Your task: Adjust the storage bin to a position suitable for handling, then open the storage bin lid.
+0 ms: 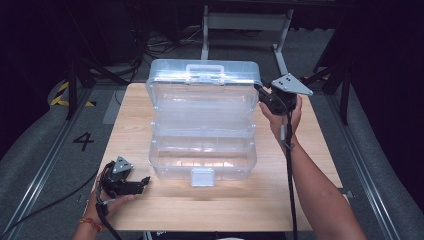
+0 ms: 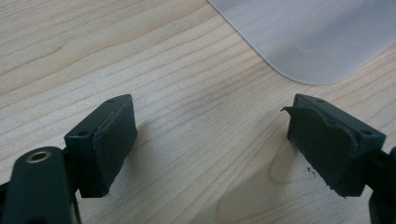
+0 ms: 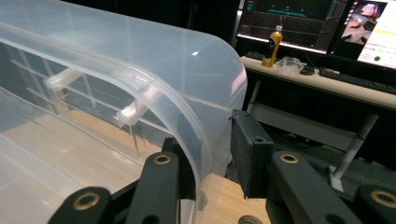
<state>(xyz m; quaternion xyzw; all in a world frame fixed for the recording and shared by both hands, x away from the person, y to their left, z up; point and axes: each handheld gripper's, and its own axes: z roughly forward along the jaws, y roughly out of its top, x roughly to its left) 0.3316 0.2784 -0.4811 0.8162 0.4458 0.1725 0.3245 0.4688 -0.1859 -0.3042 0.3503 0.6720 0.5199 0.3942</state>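
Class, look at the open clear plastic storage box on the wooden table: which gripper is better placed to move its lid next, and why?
Right. The right gripper straddles the rim of the clear plastic lid, one jaw on each side. The left gripper rests open on the wooden table, apart from the box.

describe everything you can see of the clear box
The box is clear, slightly frosted plastic, standing open mid-table with stepped tiers. Its lid is raised at the far side, carrying a handle on top; a latch tab hangs at the near front. It looks empty. The right gripper straddles the lid's right rim, one jaw inside, one outside. The left gripper sits open near the box's front left corner, not touching it.
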